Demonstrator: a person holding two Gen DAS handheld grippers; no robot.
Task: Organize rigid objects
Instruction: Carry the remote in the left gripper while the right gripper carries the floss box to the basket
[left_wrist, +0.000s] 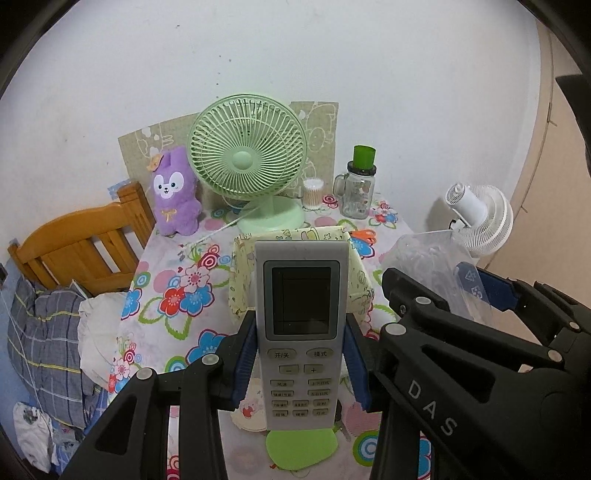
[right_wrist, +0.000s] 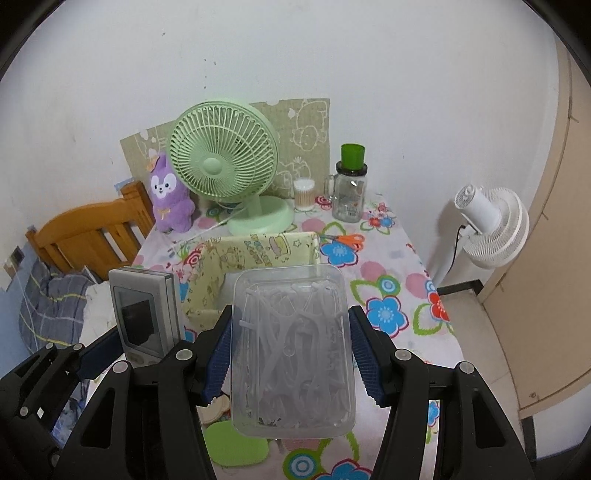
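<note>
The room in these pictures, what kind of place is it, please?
Probably a small bedroom at home. A wooden bed frame with folded bedding stands beside a table with a flowered cloth, and on it sit a purple plush toy and a green desk fan.

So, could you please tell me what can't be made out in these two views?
- Yellow storage box inside: left wrist view, hidden by the remote.
- Clear plastic box contents: right wrist view, pale tangled pieces, unidentifiable.
- Green mat: both views, partly covered by held items.
</note>
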